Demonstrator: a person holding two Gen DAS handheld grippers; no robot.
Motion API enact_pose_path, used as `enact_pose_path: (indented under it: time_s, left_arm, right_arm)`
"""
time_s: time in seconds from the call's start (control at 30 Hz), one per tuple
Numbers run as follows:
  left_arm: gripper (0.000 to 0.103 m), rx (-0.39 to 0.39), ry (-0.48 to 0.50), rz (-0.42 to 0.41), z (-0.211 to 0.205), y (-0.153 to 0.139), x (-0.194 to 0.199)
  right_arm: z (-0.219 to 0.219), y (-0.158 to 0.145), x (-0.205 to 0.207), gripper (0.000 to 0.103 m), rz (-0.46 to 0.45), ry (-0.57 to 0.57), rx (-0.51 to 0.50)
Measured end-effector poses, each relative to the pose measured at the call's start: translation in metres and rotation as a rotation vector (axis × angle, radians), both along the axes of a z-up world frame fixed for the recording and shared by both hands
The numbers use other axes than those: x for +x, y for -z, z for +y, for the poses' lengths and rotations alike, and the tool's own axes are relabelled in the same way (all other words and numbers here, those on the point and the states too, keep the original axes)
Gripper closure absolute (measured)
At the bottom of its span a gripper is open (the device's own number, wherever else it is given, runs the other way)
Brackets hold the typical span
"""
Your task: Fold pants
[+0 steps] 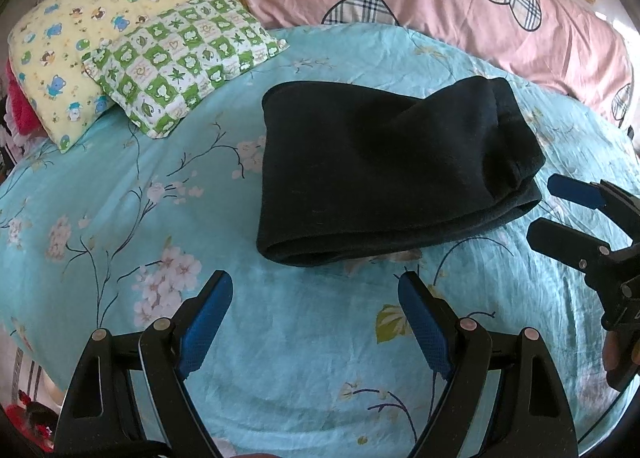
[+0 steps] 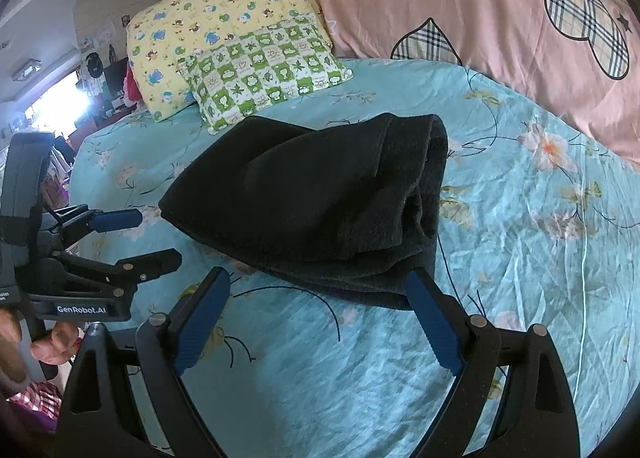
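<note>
Both the left gripper (image 1: 316, 286) and right gripper (image 2: 318, 284) gape wide, gripping nothing. Just ahead, the folded black pants (image 1: 384, 170) lie on the floral bedspread (image 1: 280, 358), long axis running left-right, cuffs rightward.

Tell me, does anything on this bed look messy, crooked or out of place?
Nothing much stands out. The black pants lie folded in a compact bundle on the floral bedsheet, layers slightly uneven at the right end. Both the left gripper and right gripper are open and empty.
</note>
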State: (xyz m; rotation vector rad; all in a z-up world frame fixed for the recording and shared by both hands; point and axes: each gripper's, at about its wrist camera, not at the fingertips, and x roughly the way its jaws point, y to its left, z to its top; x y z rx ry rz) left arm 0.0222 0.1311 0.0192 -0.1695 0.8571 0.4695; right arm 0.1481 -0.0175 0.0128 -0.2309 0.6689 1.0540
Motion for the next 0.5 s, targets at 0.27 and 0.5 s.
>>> enact_pose_path:
  time_s: [0.27,0.5]
  left_arm:
    - [0.017,-0.012,0.002,0.002,0.0011,0.0008,0.0038]
    - [0.017,-0.015,0.013,0.005,0.0012,0.0014,0.0069]
  right_arm:
    - [0.0006,-0.0008,0.0024,0.013,0.005,0.001,0.008]
    - [-0.0001,-0.0008,0.0029,0.013,0.012,0.004,0.012]
